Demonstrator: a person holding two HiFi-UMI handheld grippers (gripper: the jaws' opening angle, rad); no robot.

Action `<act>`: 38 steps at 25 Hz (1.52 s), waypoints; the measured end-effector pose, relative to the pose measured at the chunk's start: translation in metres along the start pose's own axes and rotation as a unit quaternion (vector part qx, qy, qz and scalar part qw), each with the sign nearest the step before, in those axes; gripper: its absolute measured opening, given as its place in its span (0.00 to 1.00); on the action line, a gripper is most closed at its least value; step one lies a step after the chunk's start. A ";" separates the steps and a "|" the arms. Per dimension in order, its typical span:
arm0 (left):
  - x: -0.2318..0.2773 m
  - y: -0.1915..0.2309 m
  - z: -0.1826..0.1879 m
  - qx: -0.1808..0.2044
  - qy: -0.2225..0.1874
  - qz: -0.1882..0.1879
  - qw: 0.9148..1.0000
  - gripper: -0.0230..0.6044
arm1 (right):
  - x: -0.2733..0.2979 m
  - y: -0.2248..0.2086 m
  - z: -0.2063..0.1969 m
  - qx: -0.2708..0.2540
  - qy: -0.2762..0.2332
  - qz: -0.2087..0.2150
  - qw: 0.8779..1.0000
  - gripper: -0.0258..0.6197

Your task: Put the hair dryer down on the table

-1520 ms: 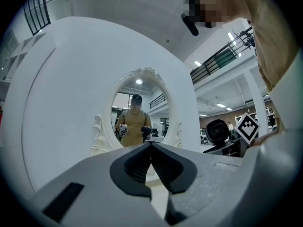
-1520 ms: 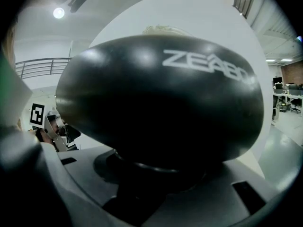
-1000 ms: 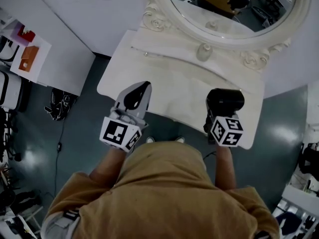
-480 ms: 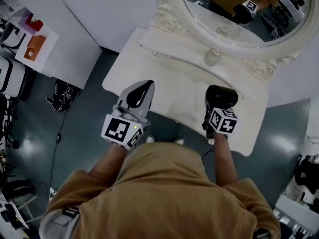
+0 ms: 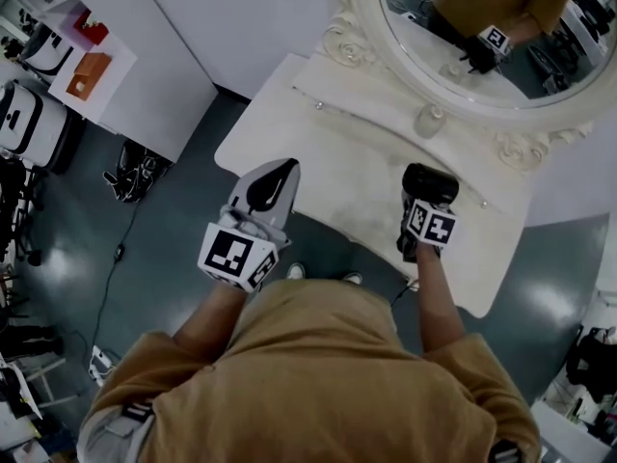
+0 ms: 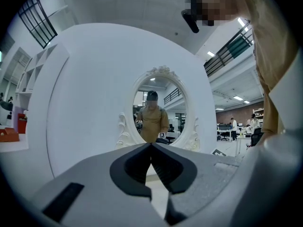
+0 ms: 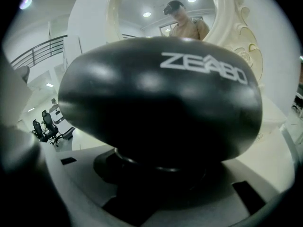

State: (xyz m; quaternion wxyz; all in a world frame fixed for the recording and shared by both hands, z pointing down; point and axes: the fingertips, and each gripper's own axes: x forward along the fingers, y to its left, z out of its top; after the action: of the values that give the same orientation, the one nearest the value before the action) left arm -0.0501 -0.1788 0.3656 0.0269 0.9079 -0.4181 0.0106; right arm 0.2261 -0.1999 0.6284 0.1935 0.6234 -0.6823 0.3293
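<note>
A black hair dryer (image 5: 430,183) with pale lettering on its rounded body (image 7: 161,98) hangs over the right part of the white dressing table (image 5: 328,152). My right gripper (image 5: 424,208) is shut on its handle from below, and the body fills the right gripper view. Whether the dryer touches the tabletop I cannot tell. My left gripper (image 5: 268,183) hovers at the table's front left edge, pointing level at the mirror. Its jaws meet at the tips (image 6: 151,145) with nothing between them.
An oval mirror in an ornate white frame (image 5: 501,148) stands at the table's back and reflects the person. White partition walls lie behind and to the left. A shelf with orange and red items (image 5: 89,64) and dark bags on the floor (image 5: 140,170) are at left.
My right gripper has sunk toward the tabletop with the hair dryer in it. The left gripper has shifted only a little.
</note>
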 end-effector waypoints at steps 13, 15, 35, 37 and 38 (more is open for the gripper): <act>-0.029 0.004 -0.013 -0.001 0.026 0.038 0.999 0.04 | 0.038 -0.015 -0.014 -0.045 0.063 -0.050 0.996 0.34; -0.028 0.002 -0.017 -0.002 0.027 0.039 0.999 0.04 | 0.044 -0.018 -0.016 -0.047 0.068 -0.057 0.995 0.34; -0.035 0.000 -0.022 -0.010 0.027 0.047 0.998 0.04 | 0.046 -0.045 -0.051 -0.019 0.178 -0.144 0.973 0.37; -0.033 0.000 -0.021 -0.009 0.027 0.045 0.999 0.04 | 0.049 -0.045 -0.050 -0.021 0.171 -0.141 0.975 0.38; -0.033 0.001 -0.021 -0.009 0.026 0.043 0.999 0.04 | 0.052 -0.041 -0.046 -0.024 0.160 -0.132 0.978 0.38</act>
State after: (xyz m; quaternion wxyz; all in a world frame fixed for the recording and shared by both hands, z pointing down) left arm -0.0720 -0.1529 0.3851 0.0456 0.8881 -0.4562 0.0320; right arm 0.2521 -0.2055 0.7048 0.3568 0.6422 -0.5623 0.3795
